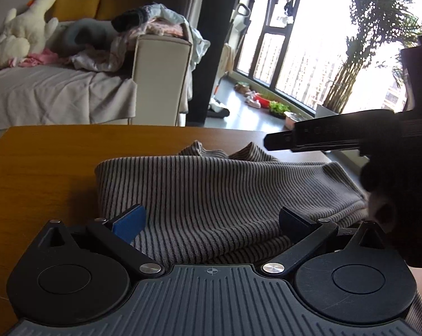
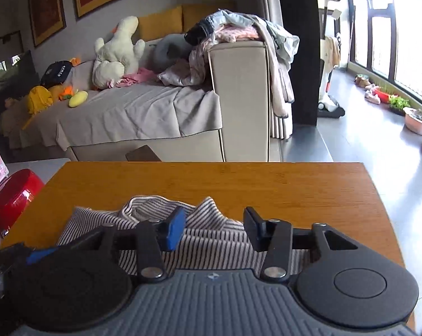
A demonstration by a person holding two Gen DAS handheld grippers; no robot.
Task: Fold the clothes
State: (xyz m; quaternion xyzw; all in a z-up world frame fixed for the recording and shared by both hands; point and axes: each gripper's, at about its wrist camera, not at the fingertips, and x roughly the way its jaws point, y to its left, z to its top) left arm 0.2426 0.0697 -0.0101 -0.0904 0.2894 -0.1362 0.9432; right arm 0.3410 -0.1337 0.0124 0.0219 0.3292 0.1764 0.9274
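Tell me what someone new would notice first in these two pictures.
A striped garment lies bunched on the wooden table, with both open claws over it, left claw and right claw. Behind, a white plush duck sits on the sofa, and a clothes pile tops its armrest.

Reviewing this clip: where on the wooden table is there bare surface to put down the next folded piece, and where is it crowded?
Bare wood runs between the striped garment and the wooden table's far edge, and along its right side. More lies left of the garment in the left wrist view. The near middle is crowded: garment, open left gripper, open right gripper.
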